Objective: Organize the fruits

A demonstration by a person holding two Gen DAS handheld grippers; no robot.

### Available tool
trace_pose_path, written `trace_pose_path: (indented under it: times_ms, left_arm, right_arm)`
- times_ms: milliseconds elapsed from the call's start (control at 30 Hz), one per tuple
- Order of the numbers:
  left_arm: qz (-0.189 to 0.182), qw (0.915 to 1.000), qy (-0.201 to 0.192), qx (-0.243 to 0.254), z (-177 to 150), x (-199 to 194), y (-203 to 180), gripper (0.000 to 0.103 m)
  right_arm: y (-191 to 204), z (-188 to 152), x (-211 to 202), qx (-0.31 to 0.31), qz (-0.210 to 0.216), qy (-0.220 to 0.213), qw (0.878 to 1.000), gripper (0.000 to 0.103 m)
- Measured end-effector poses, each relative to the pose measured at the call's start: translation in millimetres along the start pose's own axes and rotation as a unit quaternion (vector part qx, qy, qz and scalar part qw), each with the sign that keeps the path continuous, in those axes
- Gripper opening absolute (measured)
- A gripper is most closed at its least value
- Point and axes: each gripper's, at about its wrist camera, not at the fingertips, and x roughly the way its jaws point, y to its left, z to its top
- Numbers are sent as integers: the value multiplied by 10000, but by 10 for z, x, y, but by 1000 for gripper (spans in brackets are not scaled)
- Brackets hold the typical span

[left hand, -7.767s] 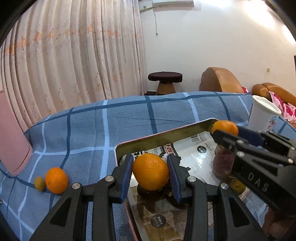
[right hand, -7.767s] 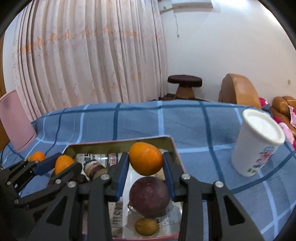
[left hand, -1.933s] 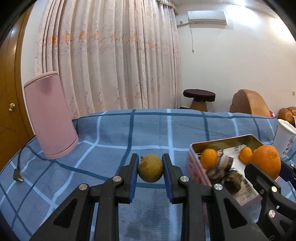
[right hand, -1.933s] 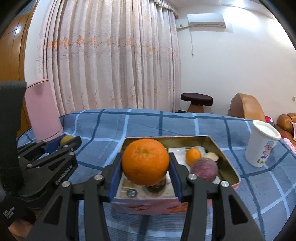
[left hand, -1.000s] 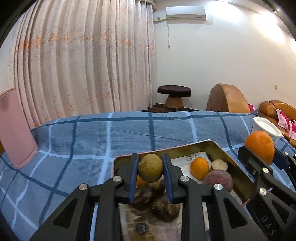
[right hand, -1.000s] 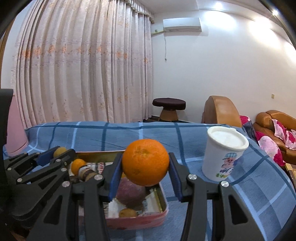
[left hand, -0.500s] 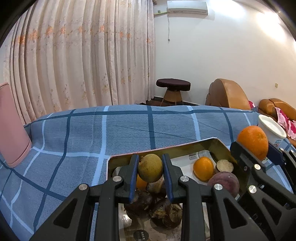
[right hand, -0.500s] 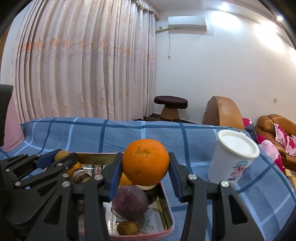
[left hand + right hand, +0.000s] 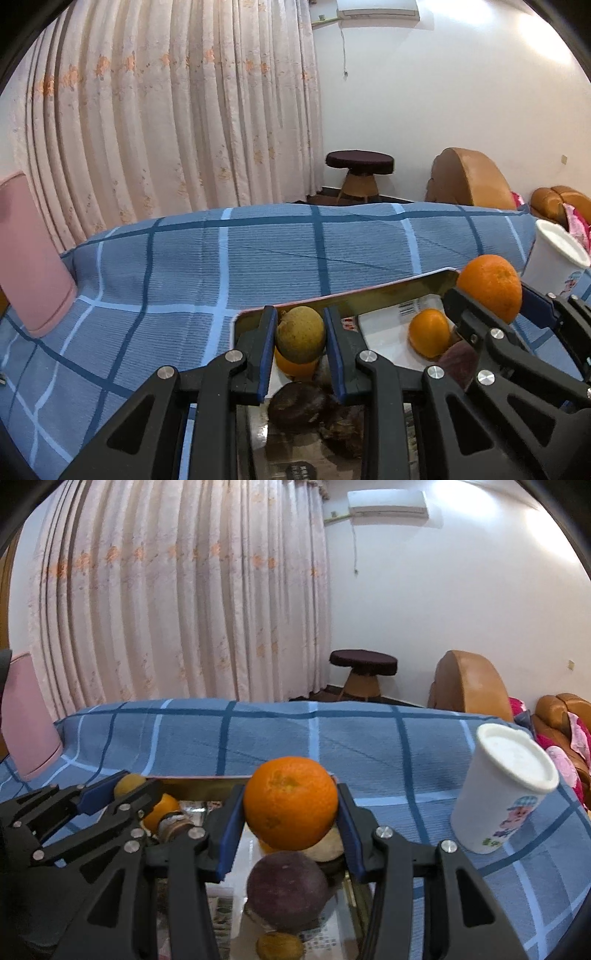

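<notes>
My left gripper [image 9: 300, 338] is shut on a small yellow-green fruit [image 9: 300, 334] and holds it over the far left corner of the metal tray [image 9: 369, 295]. My right gripper [image 9: 291, 810] is shut on a large orange [image 9: 291, 803] above the tray's right part; that orange also shows in the left wrist view [image 9: 489, 286]. In the tray lie a small orange [image 9: 430, 332], a purple fruit [image 9: 288, 890], dark fruits [image 9: 299, 406] and a small brown fruit [image 9: 279, 946].
The tray sits on a blue checked cloth [image 9: 258, 258]. A white paper cup [image 9: 500, 794] stands right of the tray. A pink container [image 9: 26, 254] stands at the far left. Curtains, a stool and sofas are behind the table.
Both grippers have come lower and closer over the tray, each still holding its fruit. The tray now fills more of both views.
</notes>
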Motion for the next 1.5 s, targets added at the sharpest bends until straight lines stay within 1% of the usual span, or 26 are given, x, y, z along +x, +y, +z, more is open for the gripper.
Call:
trace_pose_path:
  times_ms: [200, 433, 600, 667, 700, 767, 800, 867, 900, 933, 967, 1000, 1033, 1067, 1100, 1167, 1300, 1367, 1500]
  left_arm:
    - [133, 9999, 102, -12, -29, 37, 53, 27]
    - [157, 9996, 230, -41, -42, 84, 83, 27]
    - [159, 9990, 415, -91, -56, 144, 131, 28]
    - [143, 9990, 408, -110, -61, 134, 145, 28]
    - [160, 9990, 408, -132, -69, 123, 157, 29]
    - [57, 9990, 392, -207, -83, 97, 186, 31]
    - [21, 9990, 381, -241, -88, 85, 187, 31]
    - [-63, 9989, 337, -309, -102, 45, 203, 33]
    - [-93, 9990, 308, -308, -112, 21, 202, 36]
    - [-127, 9992, 279, -270, -123, -5, 188, 38]
    - [-150, 9994, 229, -211, -134, -42, 166, 45]
    - [-106, 9997, 177, -164, -136, -69, 145, 61]
    - [55, 9999, 76, -115, -145, -119, 128, 71]
    - [226, 9997, -91, -100, -155, -191, 124, 84]
    - [281, 9991, -302, -131, -168, -276, 137, 85]
    - [267, 9980, -550, -167, -195, -391, 168, 85]
    - [307, 9976, -578, -224, -242, -463, 216, 85]
    - [307, 9972, -621, -296, -263, -500, 251, 85]
    - [365, 9958, -744, -386, -304, -583, 308, 85]
  right_arm:
    - [32, -18, 36, -82, 170, 178, 9997, 50]
    - [39, -25, 110, -100, 341, 387, 9986, 50]
    - [47, -22, 229, -78, 698, 676, 9952, 51]
    - [30, -29, 263, -18, 843, 766, 9935, 53]
    - [10, -31, 243, 27, 889, 722, 9934, 55]
    - [-20, -35, 148, 76, 799, 512, 9955, 68]
    - [-42, -37, 88, 98, 714, 386, 9967, 72]
    - [-97, -49, -18, 185, 620, 169, 9978, 86]
    - [-130, -49, -71, 258, 584, 54, 9979, 90]
    - [-156, -47, -120, 325, 554, -63, 9979, 99]
    - [-188, -56, -196, 420, 542, -264, 9973, 103]
    - [-196, -53, -246, 470, 519, -402, 9967, 103]
    - [-204, -62, -331, 523, 477, -648, 9954, 103]
    - [-197, -68, -383, 523, 451, -793, 9945, 103]
    - [-169, -73, -441, 477, 368, -943, 9937, 103]
    - [-108, -85, -516, 363, 196, -1094, 9931, 103]
    - [2, -116, -657, 234, -58, -1306, 9911, 103]
    - [18, -145, -728, 258, -110, -1381, 9900, 103]
    - [-1, -225, -924, 365, -212, -1692, 9847, 103]
